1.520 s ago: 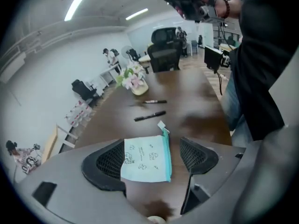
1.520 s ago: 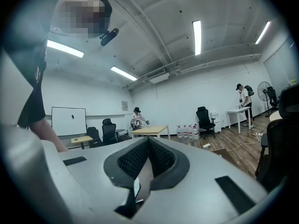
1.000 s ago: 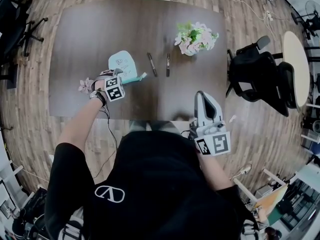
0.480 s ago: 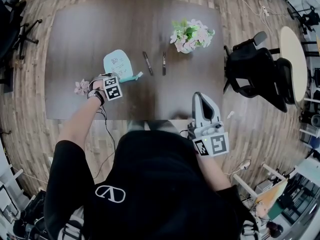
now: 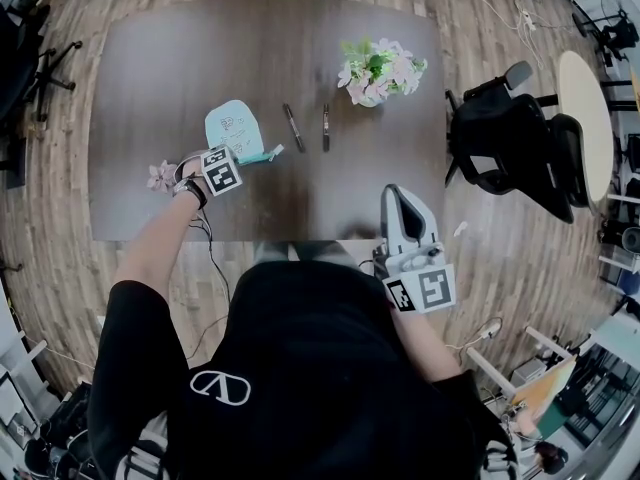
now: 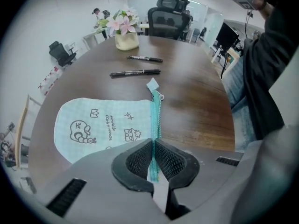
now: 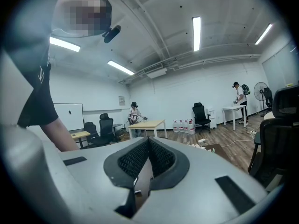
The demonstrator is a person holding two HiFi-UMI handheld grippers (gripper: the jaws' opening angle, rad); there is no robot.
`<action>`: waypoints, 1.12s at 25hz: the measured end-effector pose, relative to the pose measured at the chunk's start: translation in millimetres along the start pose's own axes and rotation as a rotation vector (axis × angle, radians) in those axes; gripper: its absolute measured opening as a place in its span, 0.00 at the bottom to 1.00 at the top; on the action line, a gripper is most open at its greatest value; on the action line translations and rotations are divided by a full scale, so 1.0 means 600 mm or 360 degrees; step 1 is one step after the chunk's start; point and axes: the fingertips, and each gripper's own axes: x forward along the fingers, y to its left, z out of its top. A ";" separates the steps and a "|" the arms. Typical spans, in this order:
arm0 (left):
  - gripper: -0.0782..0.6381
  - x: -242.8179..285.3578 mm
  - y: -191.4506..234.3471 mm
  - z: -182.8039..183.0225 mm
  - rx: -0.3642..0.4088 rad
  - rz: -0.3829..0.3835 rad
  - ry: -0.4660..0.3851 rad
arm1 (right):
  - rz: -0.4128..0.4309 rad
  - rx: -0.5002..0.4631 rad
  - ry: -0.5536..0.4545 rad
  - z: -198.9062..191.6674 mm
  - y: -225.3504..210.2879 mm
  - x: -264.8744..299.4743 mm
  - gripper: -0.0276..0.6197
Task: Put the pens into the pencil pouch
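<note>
While the left gripper (image 5: 231, 157) points steeply down at the left-centre of the head view, its jaws have just been closing, and they now pinch the teal zipper (image 6: 156, 118) edge of the pouch (image 5: 231, 125). In the left gripper view the gripper (image 6: 153, 146) has its ribbed pads pressed together on that teal strip, with no gap showing. The pouch (image 6: 100, 125), pale mint with small printed doodles, lies flat on the table (image 6: 198, 94) and fills the lower left of that view, with the zipper along its right edge and a small tab (image 6: 153, 84) at the far end. Two black pens (image 5: 292, 127) lie on the bare wood just right of the pouch in the head view, side by side but apart, both clear of the pouch. In the left gripper view they sit above the pouch, the nearer pen (image 6: 135, 72) below the farther pen (image 6: 145, 58). Flowers (image 5: 378, 71) in a pot stand right of the pens, toward the upper right of the table (image 5: 180, 48). The right gripper (image 5: 397, 194) hangs at the lower right of centre, at the table's near edge, well apart from the pens. Its own view shows the gripper (image 7: 148, 146) with jaws together and nothing between them, looking out level across an office room. A black chair (image 5: 510, 138) stands right of the table.
</note>
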 end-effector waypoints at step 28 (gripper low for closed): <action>0.13 -0.370 0.060 0.131 -0.1610 -0.0254 -0.1623 | 0.0006 0.0099 -0.0129 0.033 -0.028 0.027 0.04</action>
